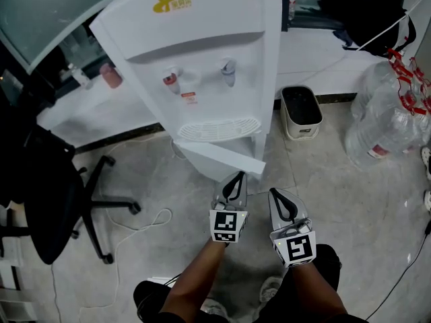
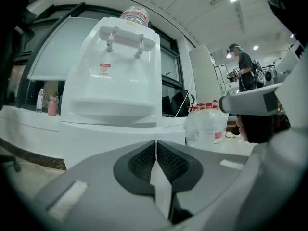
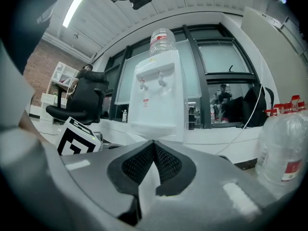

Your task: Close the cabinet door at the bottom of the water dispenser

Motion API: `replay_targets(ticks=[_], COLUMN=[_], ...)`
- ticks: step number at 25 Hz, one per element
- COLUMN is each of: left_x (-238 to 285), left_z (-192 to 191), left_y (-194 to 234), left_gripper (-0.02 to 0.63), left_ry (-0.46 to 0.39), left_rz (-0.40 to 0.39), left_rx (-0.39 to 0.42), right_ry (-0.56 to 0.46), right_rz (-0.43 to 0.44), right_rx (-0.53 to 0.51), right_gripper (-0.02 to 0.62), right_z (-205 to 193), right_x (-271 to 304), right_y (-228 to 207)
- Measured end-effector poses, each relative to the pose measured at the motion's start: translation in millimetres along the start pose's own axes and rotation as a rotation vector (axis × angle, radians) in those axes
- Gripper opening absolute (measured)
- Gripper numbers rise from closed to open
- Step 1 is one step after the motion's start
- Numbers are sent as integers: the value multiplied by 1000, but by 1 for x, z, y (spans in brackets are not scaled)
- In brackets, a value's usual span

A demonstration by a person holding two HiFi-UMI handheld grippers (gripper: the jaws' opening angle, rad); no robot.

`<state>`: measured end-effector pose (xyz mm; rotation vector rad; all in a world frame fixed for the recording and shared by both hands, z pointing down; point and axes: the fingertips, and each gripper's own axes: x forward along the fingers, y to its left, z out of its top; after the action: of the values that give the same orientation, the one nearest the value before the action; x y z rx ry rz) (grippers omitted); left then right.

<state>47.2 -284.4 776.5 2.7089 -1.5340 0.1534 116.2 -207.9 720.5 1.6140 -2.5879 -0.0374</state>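
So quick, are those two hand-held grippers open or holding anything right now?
Left hand-held gripper: closed, empty.
Right hand-held gripper: closed, empty.

- The cabinet door (image 1: 219,159) stands ajar in the head view and hides the opening behind it, along with the foot of the water dispenser (image 1: 202,59).
- In the left gripper view, the left gripper (image 2: 155,142) blocks the dispenser's lower part.
- The office chair (image 1: 47,194) is cut off by the left edge.
- The gold logo (image 1: 174,4) is too small to read.

Gold logo (image 1: 174,4) on the water dispenser (image 1: 209,73) — print unreadable.
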Motion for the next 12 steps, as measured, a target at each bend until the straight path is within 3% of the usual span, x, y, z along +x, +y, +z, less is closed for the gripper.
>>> replay_targets(ticks=[5, 10, 12], left_x=[24, 47, 55], left_z=[4, 7, 7], left_y=[0, 2, 4], left_gripper=[28, 20, 18], left_ry=[-13, -17, -19], left_rz=[-8, -23, -23], left_rx=[18, 13, 13], right_ry=[-42, 18, -2], right_rz=[-5, -43, -52], right_rx=[0, 41, 64], right_gripper=[3, 3, 3], right_z=[2, -5, -8], right_x=[2, 0, -1], right_y=[-6, -18, -22])
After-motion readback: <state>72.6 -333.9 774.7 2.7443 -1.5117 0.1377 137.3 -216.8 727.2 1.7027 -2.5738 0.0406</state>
